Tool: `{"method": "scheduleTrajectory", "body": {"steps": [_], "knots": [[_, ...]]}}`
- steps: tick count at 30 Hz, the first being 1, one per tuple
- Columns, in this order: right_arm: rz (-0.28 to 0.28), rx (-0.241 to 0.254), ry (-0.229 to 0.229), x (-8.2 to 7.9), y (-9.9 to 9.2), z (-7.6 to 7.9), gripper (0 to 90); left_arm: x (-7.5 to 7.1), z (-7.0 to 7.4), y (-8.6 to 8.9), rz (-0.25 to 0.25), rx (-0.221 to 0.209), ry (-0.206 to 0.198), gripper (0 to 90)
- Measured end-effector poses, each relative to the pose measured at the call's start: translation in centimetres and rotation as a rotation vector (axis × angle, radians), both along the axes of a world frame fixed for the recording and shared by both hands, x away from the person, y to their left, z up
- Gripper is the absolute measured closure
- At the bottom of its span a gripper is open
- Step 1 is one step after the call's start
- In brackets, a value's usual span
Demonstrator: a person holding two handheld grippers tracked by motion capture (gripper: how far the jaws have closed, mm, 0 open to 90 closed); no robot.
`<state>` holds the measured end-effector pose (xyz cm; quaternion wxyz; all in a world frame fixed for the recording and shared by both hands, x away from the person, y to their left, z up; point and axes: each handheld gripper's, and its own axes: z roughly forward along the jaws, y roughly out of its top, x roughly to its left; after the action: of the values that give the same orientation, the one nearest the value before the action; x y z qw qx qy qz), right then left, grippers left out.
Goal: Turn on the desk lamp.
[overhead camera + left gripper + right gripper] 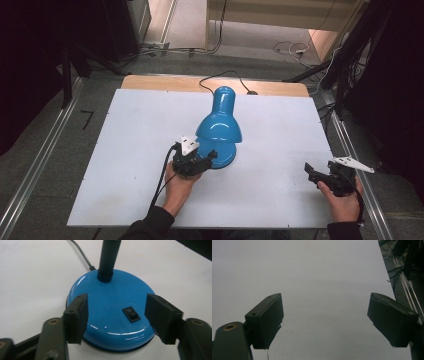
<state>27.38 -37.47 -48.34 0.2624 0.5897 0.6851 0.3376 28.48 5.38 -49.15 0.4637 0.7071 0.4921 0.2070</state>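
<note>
**Blue lamp mid-table, both tongs spread**

So the blue desk lamp (pixel 219 127) sits around the middle of the white table (pixel 125 150), its cord running off the far edge. The left gripper (pixel 116 315) is right at the lamp's round base (pixel 110 305), jaws spread wide on either side of it, rocker switch (pixel 131 314) between them. The right gripper (pixel 325 320) hovers over bare table near the right edge, jaws spread too, holding nothing.

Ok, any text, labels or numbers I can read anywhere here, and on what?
No readable words, brands or numbers.
Switch on the lamp base: two small pale marks, too small to read.
Lamp shade, board, left tool and right tool: no print that I can make out.
</note>
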Motion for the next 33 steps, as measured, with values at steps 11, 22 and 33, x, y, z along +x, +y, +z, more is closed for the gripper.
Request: {"method": "scheduleTrajectory", "body": {"steps": [11,22,33], "knots": [[0.002,0.002,0.001,0.0,0.0,0.0,12.3,0.5,-0.2,-0.8,-0.033,0.012,0.007,68.6],[0.006,0.003,0.004,0.1,-0.1,-0.1,12.3,1.1,-0.3,-1.4,-0.072,-0.001,0.027,88.8],[0.006,0.005,0.008,0.1,-0.1,-0.1,12.3,1.3,-0.7,-1.6,-0.108,0.014,0.051,90.0]]}}
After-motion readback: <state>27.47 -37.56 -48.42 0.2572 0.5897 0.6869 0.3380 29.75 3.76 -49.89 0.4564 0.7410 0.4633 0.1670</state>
